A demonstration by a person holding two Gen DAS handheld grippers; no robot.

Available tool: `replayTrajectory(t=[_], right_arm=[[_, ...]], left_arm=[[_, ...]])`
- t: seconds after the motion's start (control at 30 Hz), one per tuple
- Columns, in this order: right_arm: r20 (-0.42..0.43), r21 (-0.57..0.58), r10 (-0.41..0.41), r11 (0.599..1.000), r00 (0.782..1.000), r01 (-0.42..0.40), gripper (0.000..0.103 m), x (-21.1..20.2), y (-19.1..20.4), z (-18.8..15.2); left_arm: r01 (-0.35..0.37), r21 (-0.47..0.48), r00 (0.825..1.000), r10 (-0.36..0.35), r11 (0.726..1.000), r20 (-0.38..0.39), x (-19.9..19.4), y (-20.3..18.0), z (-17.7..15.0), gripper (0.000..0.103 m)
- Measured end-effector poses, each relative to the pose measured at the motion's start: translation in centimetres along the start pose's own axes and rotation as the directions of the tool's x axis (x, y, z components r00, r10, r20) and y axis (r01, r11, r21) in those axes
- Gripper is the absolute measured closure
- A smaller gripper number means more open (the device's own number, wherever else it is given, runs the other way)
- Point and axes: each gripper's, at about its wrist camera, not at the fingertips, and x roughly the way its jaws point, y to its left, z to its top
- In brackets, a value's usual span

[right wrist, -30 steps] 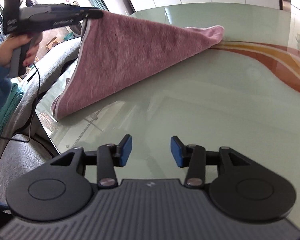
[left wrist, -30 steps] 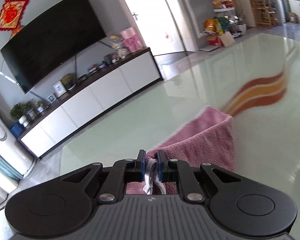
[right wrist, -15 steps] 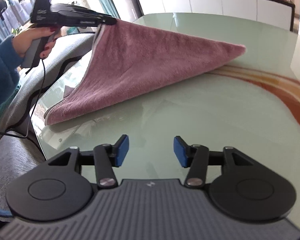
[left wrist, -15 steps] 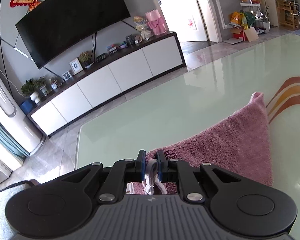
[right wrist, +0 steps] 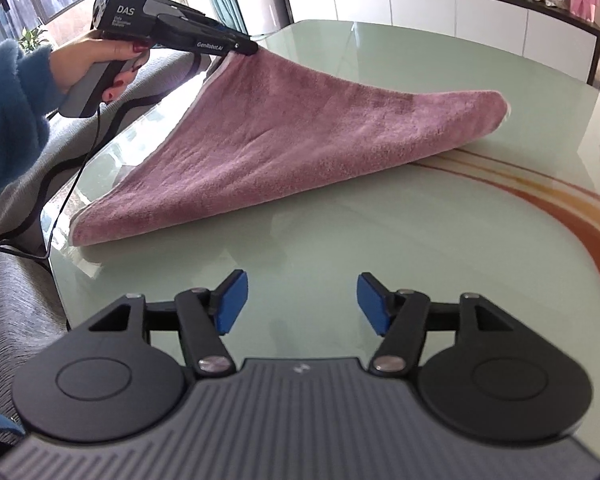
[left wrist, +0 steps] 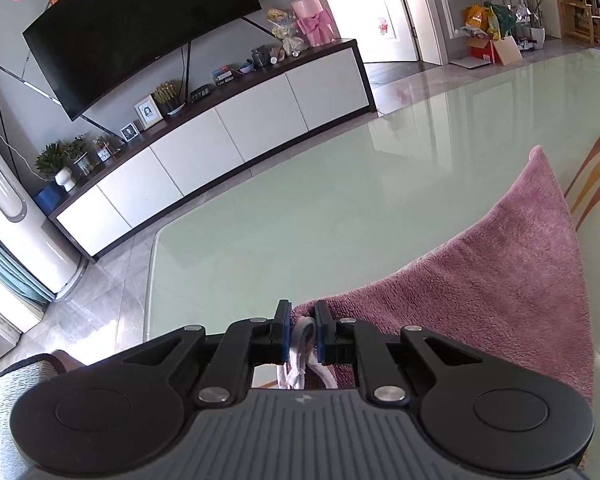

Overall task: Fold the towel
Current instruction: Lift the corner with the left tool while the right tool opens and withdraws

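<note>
**Towel corner held high, far end now resting flatter on the table**

Glass table (right wrist: 380, 216), pale green with orange stripes along one side, filling both views. Across it, pink towel (right wrist: 284, 144), spread as a slanting sheet: one corner raised well above the table, the near corner and the far corner touching the glass. Compared with a second ago, slopes less steeply, with more of the far end lying on the table and the raised corner carried farther over the tabletop from the sofa edge. Judged as mid-fold: the lifted corner travelling across the towel, not yet laid down on the rest of it.

Left gripper (left wrist: 302, 330), clenched on the towel's white-edged corner, held up by a hand (right wrist: 100, 60) in a blue sleeve, above the table's sofa-side edge.

Right gripper (right wrist: 302, 302), spread wide and holding nothing, hovering over bare table just short of the towel's near edge, as in the earlier views.
</note>
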Motion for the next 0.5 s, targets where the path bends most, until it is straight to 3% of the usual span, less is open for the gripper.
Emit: replayTrajectory(t=[0.5], right_arm=[[-0.027, -0.008, -0.026, 1.000, 0.999, 0.025, 0.037, 0.6, 0.1, -0.1]], left_arm=[[-0.029, -0.022, 0.999, 0.029, 0.999, -0.040, 3.4, 0.2, -1.5, 0.087]])
